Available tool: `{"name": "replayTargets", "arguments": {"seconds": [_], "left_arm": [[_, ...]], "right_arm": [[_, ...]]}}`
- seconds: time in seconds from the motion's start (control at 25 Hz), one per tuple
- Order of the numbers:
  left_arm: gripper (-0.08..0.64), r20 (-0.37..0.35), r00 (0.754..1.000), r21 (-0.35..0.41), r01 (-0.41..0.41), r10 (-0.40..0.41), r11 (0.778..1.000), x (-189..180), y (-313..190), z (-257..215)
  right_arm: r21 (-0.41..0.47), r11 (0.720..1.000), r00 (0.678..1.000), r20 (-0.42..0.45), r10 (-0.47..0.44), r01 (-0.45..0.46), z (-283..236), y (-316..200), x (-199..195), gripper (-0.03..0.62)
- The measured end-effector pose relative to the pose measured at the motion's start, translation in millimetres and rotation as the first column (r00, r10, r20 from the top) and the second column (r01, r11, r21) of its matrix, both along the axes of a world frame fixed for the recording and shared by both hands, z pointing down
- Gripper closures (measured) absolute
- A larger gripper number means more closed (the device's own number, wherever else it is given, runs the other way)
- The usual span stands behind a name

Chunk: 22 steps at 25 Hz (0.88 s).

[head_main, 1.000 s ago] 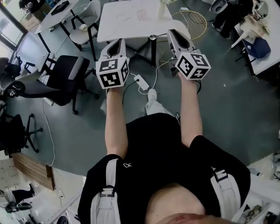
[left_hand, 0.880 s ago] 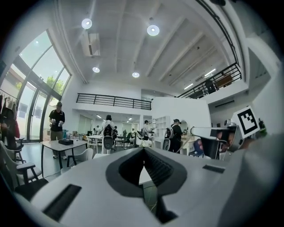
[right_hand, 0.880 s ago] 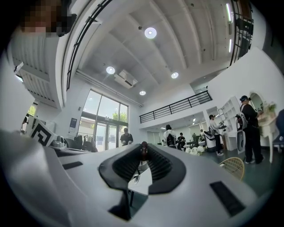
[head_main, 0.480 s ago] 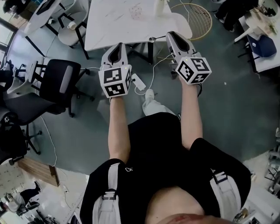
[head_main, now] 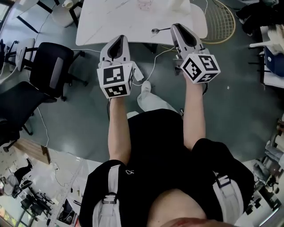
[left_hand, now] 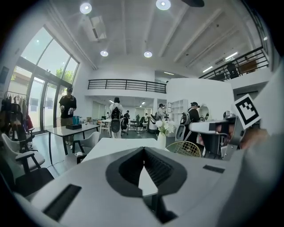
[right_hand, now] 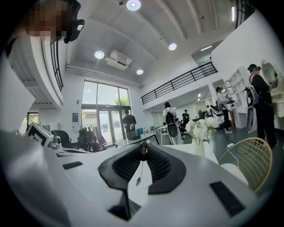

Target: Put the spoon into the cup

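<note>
A metal spoon [head_main: 155, 31] lies near the front edge of the white table [head_main: 111, 22]. In the right gripper view the spoon [right_hand: 139, 178] shows on the tabletop through the gap behind the jaw tips. My right gripper [head_main: 177, 27] hangs just right of it at the table edge, its tips [right_hand: 143, 148] together with nothing held. My left gripper [head_main: 116, 42] is at the table's front edge, farther left, its tips [left_hand: 144, 150] also touching and empty. A small pinkish item [head_main: 144, 4] at the table's far side may be the cup; I cannot tell.
A white vase of flowers [head_main: 179, 4] stands at the table's far right. A gold wire basket [head_main: 224, 20] sits on the floor right of the table. Black office chairs [head_main: 53, 66] stand to the left. A cable [head_main: 153, 66] runs across the floor under the table.
Both grippers have moved forward to the white table; their tips now reach its front edge. The spoon has come close beside the right gripper's tips.
</note>
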<state>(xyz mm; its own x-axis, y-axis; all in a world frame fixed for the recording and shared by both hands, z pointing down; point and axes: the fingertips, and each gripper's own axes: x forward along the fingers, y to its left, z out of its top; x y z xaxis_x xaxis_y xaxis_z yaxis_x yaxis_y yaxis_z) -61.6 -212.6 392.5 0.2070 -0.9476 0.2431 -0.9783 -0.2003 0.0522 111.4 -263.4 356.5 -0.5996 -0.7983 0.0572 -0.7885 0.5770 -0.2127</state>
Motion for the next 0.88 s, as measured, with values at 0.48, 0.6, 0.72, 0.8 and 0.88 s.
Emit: {"name": "replayTargets", "arguments": {"seconds": [0.48,0.6,0.72,0.8,0.88], "left_arm": [[0.543,0.034,0.997,-0.035,-0.069,0.070,0.997,38.2,-62.2,-0.3],[0.544,-0.018,0.997,-0.026,-0.081,0.081,0.996,41.3,-72.2,-2.0],[0.543,-0.042,0.997,-0.032,-0.066,0.065,0.997,33.2,-84.6,4.6],[0.543,-0.056,0.997,-0.034,-0.060,0.059,0.998,30.0,-92.7,10.6],[0.543,-0.073,0.995,-0.042,-0.068,0.064,0.997,33.8,-99.9,16.4]], "right_arm": [[-0.061,0.998,0.989,0.145,0.021,-0.012,20.5,-51.3,22.5,0.543],[-0.072,0.997,0.988,0.151,0.035,-0.024,24.0,-59.5,26.8,0.543],[-0.075,0.997,0.992,0.126,0.031,-0.022,28.9,-66.6,24.2,0.543],[-0.072,0.997,0.994,0.108,0.023,-0.015,30.9,-70.2,21.5,0.543],[-0.075,0.997,0.996,0.093,0.015,-0.008,32.2,-73.6,21.6,0.543]]}}
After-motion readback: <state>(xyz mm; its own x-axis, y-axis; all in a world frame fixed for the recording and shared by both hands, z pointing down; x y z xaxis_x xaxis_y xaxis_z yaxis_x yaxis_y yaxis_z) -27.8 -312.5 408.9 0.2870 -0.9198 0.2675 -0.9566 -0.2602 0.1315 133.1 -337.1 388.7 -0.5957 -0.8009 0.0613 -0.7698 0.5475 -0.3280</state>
